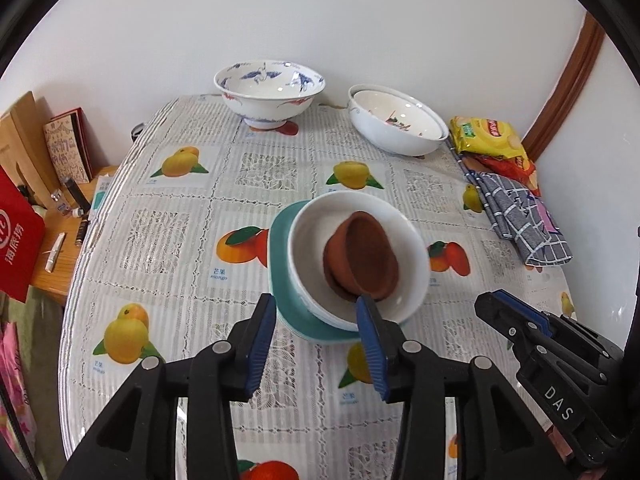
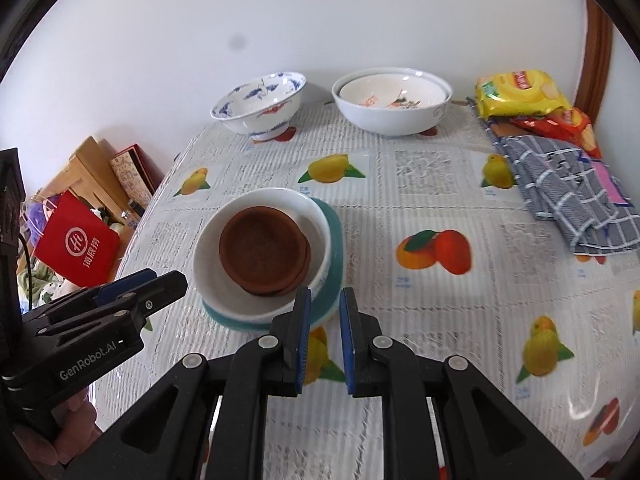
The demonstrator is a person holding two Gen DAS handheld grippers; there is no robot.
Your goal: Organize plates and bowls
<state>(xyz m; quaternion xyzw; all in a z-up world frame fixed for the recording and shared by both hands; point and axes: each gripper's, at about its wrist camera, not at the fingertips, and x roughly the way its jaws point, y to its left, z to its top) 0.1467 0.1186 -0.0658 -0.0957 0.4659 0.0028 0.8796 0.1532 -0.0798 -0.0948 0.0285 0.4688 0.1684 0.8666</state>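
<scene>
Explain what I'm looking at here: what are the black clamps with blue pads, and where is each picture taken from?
They are two hand-held grippers a person carries, each with a fisheye camera looking along its fingers. In the left camera's picture the left hand-held gripper is open, empty, near the stack: brown dishes in a white bowl on a teal plate. In the right camera's picture the right hand-held gripper is open and empty. Behind stand a blue-patterned bowl, nested white bowls, snack packets and a checked cloth.

Both wrist cams look fwd/down over the tabletop [image 1: 168, 216] from close in, L view from the left, R view from the right; both share the stacked bowls [image 1: 356, 256] mid-table.
</scene>
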